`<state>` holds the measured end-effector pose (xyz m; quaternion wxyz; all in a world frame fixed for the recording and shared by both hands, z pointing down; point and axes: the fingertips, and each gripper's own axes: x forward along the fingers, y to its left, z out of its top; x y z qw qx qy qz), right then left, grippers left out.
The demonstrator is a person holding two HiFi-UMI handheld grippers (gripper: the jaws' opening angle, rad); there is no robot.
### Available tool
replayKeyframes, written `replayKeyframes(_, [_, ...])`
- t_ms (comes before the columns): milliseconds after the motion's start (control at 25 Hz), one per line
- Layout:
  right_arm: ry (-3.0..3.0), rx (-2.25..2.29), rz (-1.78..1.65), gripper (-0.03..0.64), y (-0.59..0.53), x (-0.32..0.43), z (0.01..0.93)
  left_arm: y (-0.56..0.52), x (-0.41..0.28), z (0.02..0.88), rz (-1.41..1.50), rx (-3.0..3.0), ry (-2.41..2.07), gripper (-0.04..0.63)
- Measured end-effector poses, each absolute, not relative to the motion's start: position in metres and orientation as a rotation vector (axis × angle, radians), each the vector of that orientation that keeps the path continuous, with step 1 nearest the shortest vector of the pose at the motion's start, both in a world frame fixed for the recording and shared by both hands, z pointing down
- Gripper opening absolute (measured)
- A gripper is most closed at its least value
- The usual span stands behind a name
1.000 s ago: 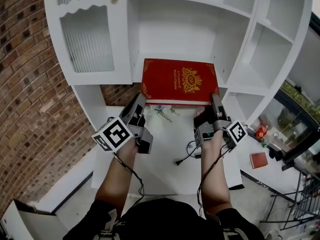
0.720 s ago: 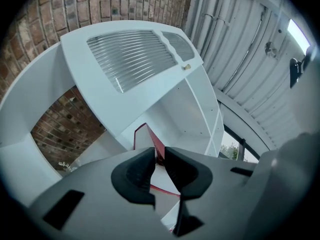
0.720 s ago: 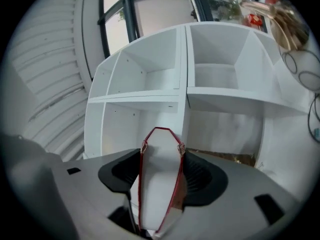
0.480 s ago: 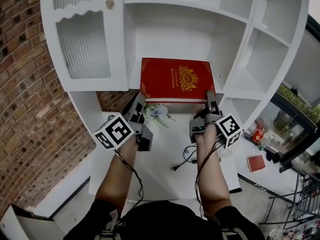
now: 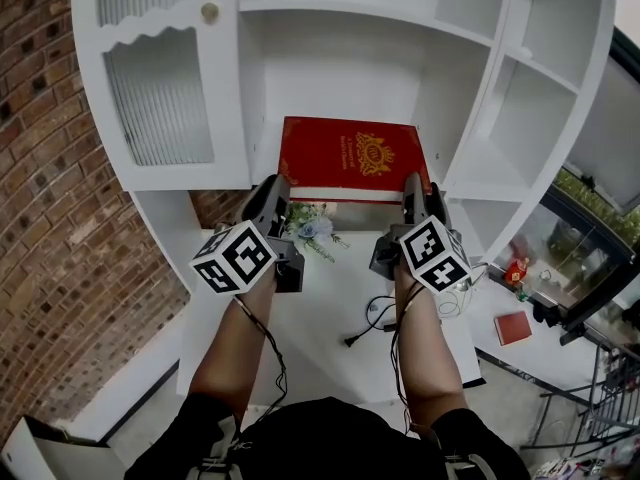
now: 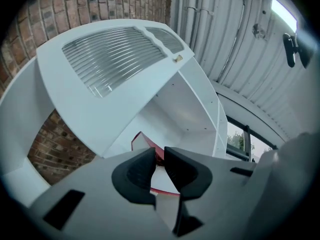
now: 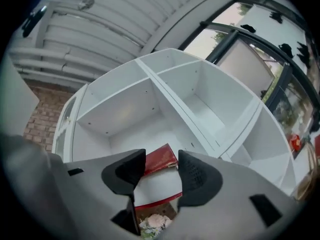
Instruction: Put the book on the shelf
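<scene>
A red book with a gold crest (image 5: 352, 156) lies flat in the middle compartment of the white shelf unit (image 5: 340, 63), its near edge over the shelf's lip. My left gripper (image 5: 275, 190) sits at the book's near left corner. Its jaws stand a narrow gap apart, and the book (image 6: 141, 140) shows beyond them. My right gripper (image 5: 412, 186) is at the near right corner. Its jaws have just been closing and are open. The book's edge (image 7: 159, 160) shows in their gap, and the pads do not press it.
A ribbed glass cabinet door (image 5: 160, 88) hangs left of the compartment, and open cubbies (image 5: 540, 98) stand to the right. Below the shelf are artificial flowers (image 5: 310, 226) and a black cable (image 5: 365, 328) on a white table (image 5: 320, 368). A brick wall (image 5: 60, 218) runs along the left.
Both grippers have risen closer to the book's near edge. The right gripper has rolled, so its marker cube now faces up. The book stays flat on the shelf.
</scene>
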<state>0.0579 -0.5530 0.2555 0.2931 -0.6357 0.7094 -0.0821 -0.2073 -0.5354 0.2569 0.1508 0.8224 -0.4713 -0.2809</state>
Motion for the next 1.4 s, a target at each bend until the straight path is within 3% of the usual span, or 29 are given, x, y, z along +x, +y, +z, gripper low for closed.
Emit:
replayKeyframes(1160, [2.057, -1.926, -0.130, 0.216, -0.621, 0.060, 0.231, -0.603, -0.195, 0.236, -0.411, 2.520, -1.767, 0.075])
replayKeyframes(1400, [2.018, -1.749, -0.180, 0.204, -0.608, 0.065, 0.225, -0.588, -0.195, 0.222, -0.445, 2.554, -1.823, 0.087])
